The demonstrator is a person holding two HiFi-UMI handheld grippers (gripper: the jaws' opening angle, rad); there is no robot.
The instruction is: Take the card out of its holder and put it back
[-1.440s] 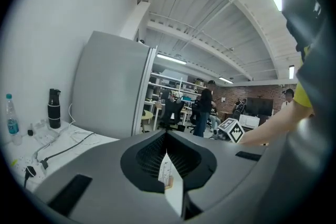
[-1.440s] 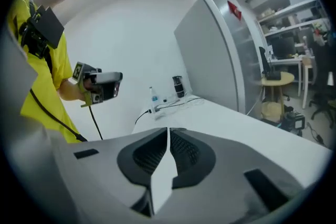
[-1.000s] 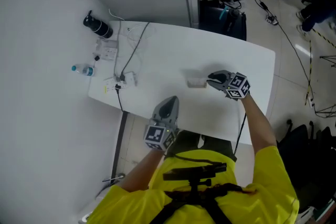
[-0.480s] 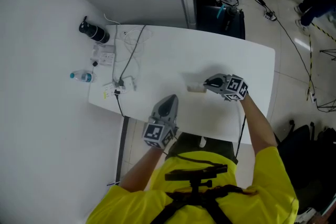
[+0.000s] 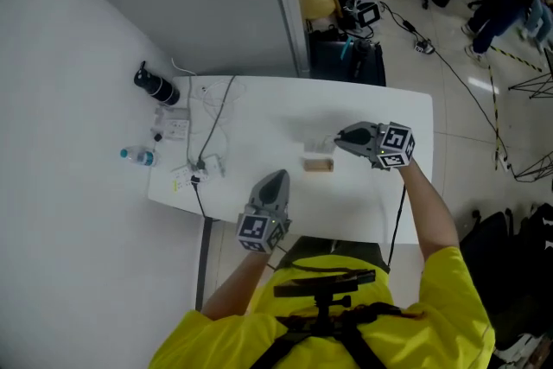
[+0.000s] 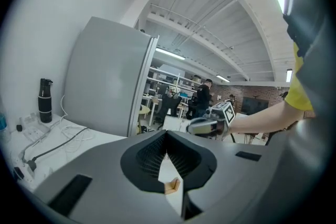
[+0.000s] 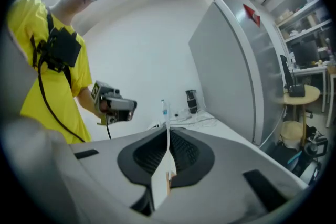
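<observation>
Lifted off since the earlier frame, the card (image 7: 167,136) stands pinched in the right gripper (image 5: 340,137), the holder (image 5: 318,165) lying crosswise just toward the tabletop's near edge, nearer than the empty, closed-up left gripper (image 5: 276,175).

My left gripper (image 5: 275,179) sits at 6 o'clock, jaws together, aimed toward 12. My right gripper (image 5: 340,138), at 3 o'clock, pinches the card (image 7: 164,178).

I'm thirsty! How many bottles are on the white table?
2. A black bottle stands at the table's far left corner; a clear bottle with a blue cap sits at the left edge, closer to the front. No others show.
</observation>
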